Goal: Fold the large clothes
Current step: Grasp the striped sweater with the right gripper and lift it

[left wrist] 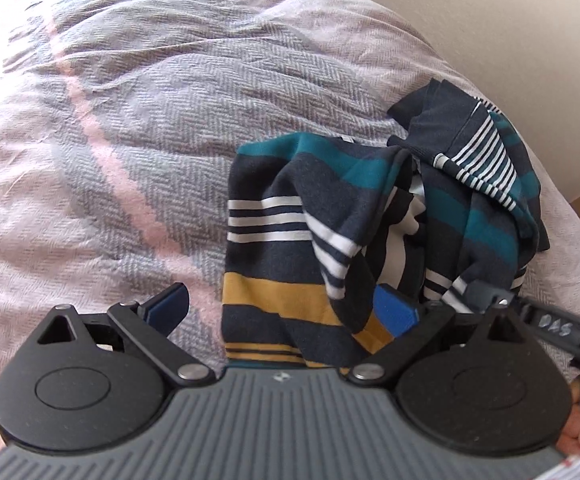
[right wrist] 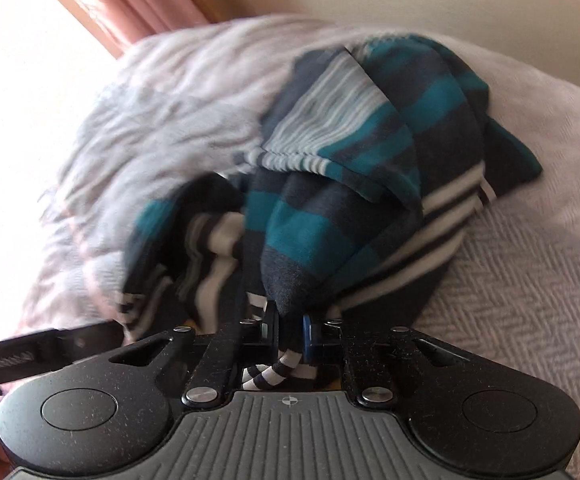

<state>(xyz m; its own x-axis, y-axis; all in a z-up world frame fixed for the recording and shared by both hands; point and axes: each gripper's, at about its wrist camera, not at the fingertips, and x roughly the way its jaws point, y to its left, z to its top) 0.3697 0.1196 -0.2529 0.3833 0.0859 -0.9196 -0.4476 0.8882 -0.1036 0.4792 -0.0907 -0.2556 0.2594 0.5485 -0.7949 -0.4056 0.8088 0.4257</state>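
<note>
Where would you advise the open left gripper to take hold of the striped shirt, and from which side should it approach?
I would grip the straight left edge of the striped shirt, near the mustard band. It lies flat on the bedspread, unbunched, directly ahead of the left gripper, whose jaws stand wide open. Come from the bedspread side, sliding one finger under. The right gripper already pinches a striped fold opposite.

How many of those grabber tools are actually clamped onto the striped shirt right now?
1. The right hand-held gripper is shut on the striped shirt at its near edge. The left hand-held gripper is open, poised over the shirt's mustard-striped end on the blanket.
</note>
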